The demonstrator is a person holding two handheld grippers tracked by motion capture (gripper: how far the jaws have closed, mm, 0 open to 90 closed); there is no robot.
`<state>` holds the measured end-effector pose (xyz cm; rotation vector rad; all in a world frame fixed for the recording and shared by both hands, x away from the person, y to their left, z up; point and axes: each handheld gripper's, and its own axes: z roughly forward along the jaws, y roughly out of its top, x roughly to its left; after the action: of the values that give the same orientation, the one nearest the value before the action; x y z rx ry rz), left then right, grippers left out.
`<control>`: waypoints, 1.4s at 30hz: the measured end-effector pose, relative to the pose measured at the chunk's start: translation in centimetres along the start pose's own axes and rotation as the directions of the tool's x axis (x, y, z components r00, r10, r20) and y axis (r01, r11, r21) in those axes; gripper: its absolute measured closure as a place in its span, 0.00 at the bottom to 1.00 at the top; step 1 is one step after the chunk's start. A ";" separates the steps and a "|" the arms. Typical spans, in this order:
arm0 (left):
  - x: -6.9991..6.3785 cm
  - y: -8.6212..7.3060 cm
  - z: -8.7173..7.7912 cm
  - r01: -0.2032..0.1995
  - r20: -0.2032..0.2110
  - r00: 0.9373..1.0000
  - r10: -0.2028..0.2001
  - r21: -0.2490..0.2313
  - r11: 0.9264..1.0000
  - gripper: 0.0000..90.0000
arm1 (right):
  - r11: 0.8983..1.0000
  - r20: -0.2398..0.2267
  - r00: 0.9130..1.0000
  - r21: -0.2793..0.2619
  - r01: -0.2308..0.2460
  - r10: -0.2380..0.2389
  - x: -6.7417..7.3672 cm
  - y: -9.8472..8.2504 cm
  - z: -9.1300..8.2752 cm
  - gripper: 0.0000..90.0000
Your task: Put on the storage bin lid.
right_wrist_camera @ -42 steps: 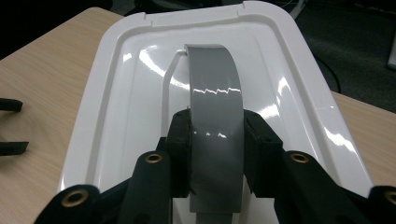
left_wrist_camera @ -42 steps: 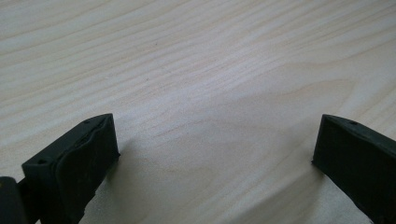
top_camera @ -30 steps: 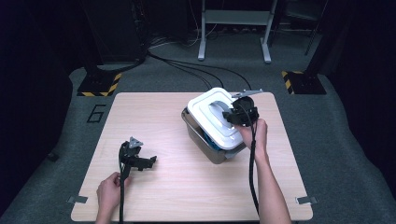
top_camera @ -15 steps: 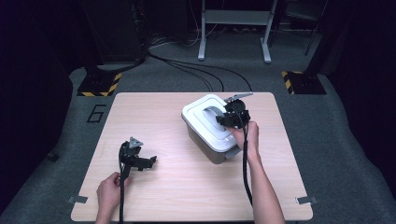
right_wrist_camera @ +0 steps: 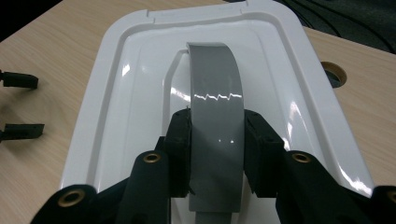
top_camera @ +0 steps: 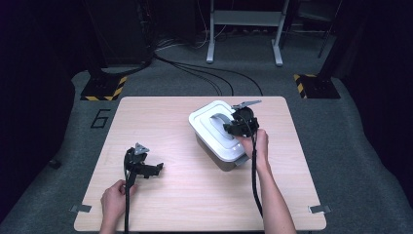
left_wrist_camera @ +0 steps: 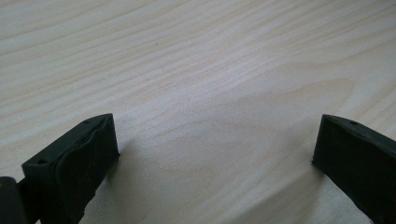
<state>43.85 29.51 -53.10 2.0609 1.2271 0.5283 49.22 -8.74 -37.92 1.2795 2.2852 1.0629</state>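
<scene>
A grey box (top_camera: 216, 157) with a white lid (top_camera: 208, 127) stands on the wooden table (top_camera: 195, 195), right of centre. A grey arched handle (right_wrist_camera: 215, 102) runs along the lid's middle. My right gripper (top_camera: 234, 127) reaches over the lid from the right, and its pads (right_wrist_camera: 181, 140) press on both sides of the handle. My left gripper (top_camera: 155, 169) rests low over bare wood at the table's left. Its jaws stand wide apart with nothing between them (left_wrist_camera: 215, 154). In the right gripper view, the left gripper's two jaw tips (right_wrist_camera: 18, 105) lie beyond the lid.
A round hole (right_wrist_camera: 334, 72) is cut in the tabletop beside the lid's far corner. Bare wood lies between the box and the left gripper. Beyond the table, cables (top_camera: 204, 73) cross the grey floor, and two yellow-and-black striped bases (top_camera: 100, 87) stand there.
My right gripper has sunk a little and shifted left with the handle between its pads, and the box with its lid has come along. The left gripper has stayed put.
</scene>
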 end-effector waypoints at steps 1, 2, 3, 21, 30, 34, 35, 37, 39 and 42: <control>0.0 0.0 0.0 0.000 0.000 1.000 0.000 0.000 1.000 0.00 | 1.000 -0.010 1.000 -0.005 0.000 0.000 -0.1 0.0 -0.1 0.69; 0.0 0.0 0.0 0.000 0.000 1.000 0.000 0.000 1.000 0.00 | 1.000 -0.011 1.000 -0.011 -0.002 0.002 -0.1 0.0 -0.4 0.60; 0.0 0.0 0.0 0.000 0.000 1.000 0.000 0.000 1.000 0.00 | 1.000 -0.011 1.000 -0.011 -0.002 0.002 -0.1 0.0 -0.4 0.60; 0.0 0.0 0.0 0.000 0.000 1.000 0.000 0.001 1.000 0.00 | 0.997 0.029 0.999 -0.056 0.043 -0.042 0.5 -2.0 -5.9 0.13; 0.0 0.0 0.0 -0.001 0.000 1.000 0.001 0.001 1.000 0.00 | 0.998 0.058 0.997 -0.045 0.048 -0.046 -0.2 -5.2 -7.6 0.09; 0.0 0.0 0.0 0.000 0.000 1.000 0.000 0.000 1.000 0.00 | 0.998 0.075 0.997 -0.041 0.037 -0.034 -0.6 -7.0 -8.0 0.07; 0.0 0.0 0.0 0.000 0.000 1.000 0.000 0.000 1.000 0.00 | 0.998 0.075 0.997 -0.041 0.037 -0.034 -0.6 -7.0 -8.0 0.07; 0.0 0.0 0.0 -0.001 0.000 1.000 0.001 0.001 1.000 0.00 | 0.999 0.093 0.995 -0.030 0.026 -0.023 -1.0 -8.7 -8.2 0.07; 0.0 0.0 0.0 0.000 0.000 1.000 0.000 0.000 1.000 0.00 | 0.999 0.100 0.994 -0.018 0.032 -0.030 -1.4 -9.9 -8.3 0.06; 0.0 0.0 0.0 0.000 0.000 1.000 0.000 0.000 1.000 0.00 | 0.999 0.109 0.994 -0.020 0.026 -0.024 -2.0 -12.0 -8.4 0.06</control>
<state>43.85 29.51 -53.10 2.0610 1.2271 0.5282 38.26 -18.04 -41.17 1.2646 2.1980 0.9821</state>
